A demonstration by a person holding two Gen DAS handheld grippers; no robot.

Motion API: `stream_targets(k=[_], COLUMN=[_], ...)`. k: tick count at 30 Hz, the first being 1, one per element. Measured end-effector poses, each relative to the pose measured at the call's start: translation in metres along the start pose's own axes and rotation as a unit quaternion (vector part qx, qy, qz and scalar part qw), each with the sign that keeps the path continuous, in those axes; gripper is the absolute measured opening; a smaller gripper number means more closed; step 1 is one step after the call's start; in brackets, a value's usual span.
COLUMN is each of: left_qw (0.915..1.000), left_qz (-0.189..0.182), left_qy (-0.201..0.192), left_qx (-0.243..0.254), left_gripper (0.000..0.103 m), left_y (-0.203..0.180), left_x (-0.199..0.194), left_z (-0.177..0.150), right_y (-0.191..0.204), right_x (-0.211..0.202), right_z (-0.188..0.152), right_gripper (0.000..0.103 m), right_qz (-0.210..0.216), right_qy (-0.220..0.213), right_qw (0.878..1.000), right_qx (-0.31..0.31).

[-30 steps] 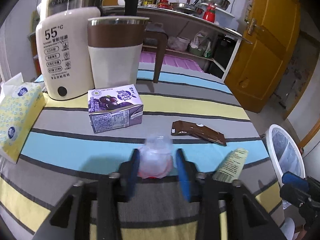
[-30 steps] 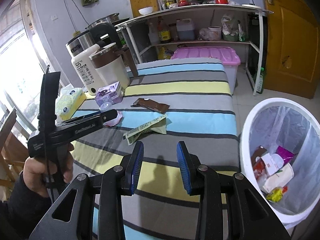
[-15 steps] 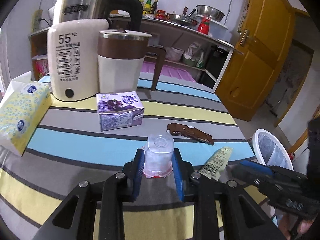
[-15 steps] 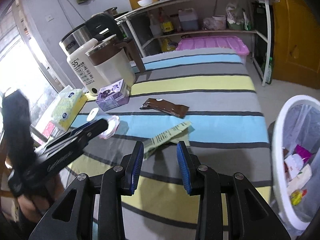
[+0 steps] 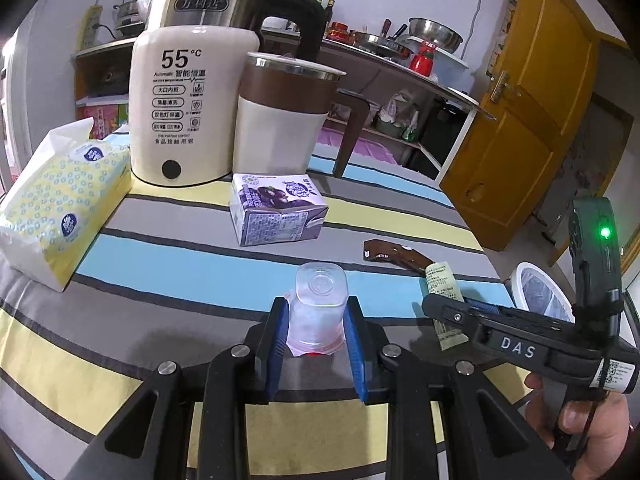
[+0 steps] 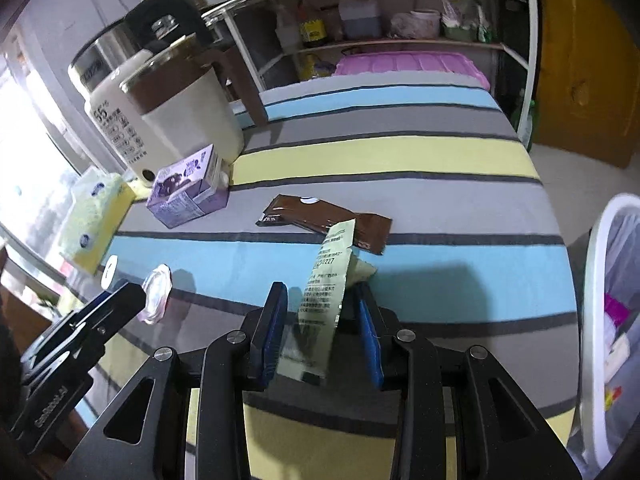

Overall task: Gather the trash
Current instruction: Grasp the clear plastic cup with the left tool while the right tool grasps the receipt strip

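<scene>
My left gripper (image 5: 317,316) is shut on a clear plastic cup (image 5: 320,300) with a pink foil lid, lying on its side on the striped table (image 5: 180,264). The cup also shows in the right wrist view (image 6: 157,292). My right gripper (image 6: 322,320) is open, its jaws on either side of a pale green paper sachet (image 6: 328,280) without pressing it; the sachet also shows in the left wrist view (image 5: 442,284). A brown snack wrapper (image 6: 320,220) lies just beyond the sachet. A purple drink carton (image 5: 276,208) lies near the kettle.
A white kettle (image 5: 188,100), a brown-and-cream jug (image 5: 280,120) and a yellow tissue pack (image 5: 60,200) stand at the table's far left. A white trash bin (image 6: 612,320) with rubbish in it stands off the table's right edge.
My left gripper has closed on the cup. My right gripper has moved forward over the table, and its open jaws now sit around the green sachet.
</scene>
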State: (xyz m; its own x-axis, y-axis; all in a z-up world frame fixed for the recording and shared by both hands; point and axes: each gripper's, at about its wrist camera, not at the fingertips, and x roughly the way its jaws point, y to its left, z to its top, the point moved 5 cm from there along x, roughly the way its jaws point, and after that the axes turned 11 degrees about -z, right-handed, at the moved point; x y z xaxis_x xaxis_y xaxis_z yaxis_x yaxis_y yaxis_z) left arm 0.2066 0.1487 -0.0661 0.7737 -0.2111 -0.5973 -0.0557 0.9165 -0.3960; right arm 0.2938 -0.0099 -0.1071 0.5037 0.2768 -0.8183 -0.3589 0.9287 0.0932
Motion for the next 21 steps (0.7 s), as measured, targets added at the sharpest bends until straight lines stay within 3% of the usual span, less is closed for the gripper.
stream_targets(k=[3, 12, 21], left_qw=[1.0000, 0.9999, 0.9990], left_qz=[-0.001, -0.003, -0.013], left_qy=[0.001, 0.002, 0.010], left_qx=[0.002, 0.015, 0.041], left_gripper=[0.028, 0.028, 0.028], left_y=[0.000, -0.011, -0.048], left_x=[0.000, -0.006, -0.018], left_z=[0.000, -0.004, -0.023], right_y=[-0.001, -0.009, -0.024], right_x=[0.000, -0.019, -0.062], right_z=[-0.003, -0.017, -0.038], right_gripper=[0.018, 0.017, 0.017], right_qz=[-0.003, 0.012, 0.020], right_qy=[-0.001, -0.015, -0.044], right_qw=[1.000, 1.000, 0.998], right_qx=[-0.003, -0.015, -0.026])
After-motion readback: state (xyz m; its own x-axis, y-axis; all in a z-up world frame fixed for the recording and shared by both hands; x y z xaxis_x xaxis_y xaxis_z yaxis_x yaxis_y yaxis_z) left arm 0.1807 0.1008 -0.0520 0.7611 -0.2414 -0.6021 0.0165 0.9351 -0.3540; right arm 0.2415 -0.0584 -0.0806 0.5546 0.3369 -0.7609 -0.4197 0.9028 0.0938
